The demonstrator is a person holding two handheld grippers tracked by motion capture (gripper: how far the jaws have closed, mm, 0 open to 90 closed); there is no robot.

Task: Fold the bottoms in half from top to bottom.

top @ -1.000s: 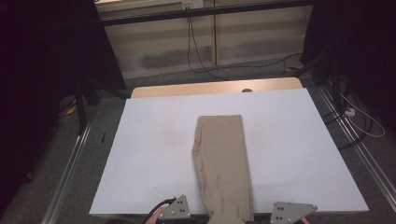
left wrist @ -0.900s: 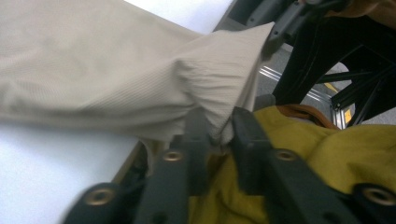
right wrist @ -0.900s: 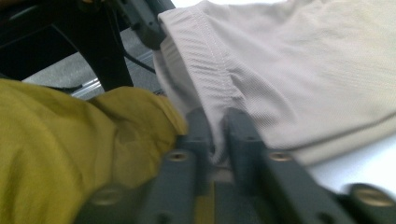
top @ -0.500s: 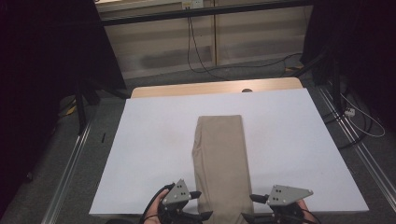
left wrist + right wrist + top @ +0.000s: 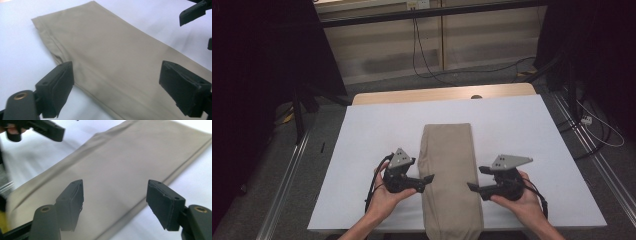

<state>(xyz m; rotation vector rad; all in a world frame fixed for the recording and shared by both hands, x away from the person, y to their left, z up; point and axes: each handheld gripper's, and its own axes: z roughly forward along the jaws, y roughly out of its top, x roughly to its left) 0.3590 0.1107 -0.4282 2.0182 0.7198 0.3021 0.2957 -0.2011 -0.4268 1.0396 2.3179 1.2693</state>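
Moved: both grippers advanced from near edge to flank folded cloth (image 5: 449, 175) | left gripper (image 5: 426, 181), right gripper (image 5: 473, 185): jaws just opened wide, empty | I judge side grasps next.

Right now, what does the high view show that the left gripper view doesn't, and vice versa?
High view alone: the whole tan folded cloth on the white sheet, its near end hanging over the table edge, the wooden table edge beyond, and both hands, left claw and right claw, one on each side of the cloth.

Left gripper view alone: the left claw's pads close up, open, astride the cloth's seamed long edge.

Shared: the cloth, the white sheet, and the right claw's open tips.
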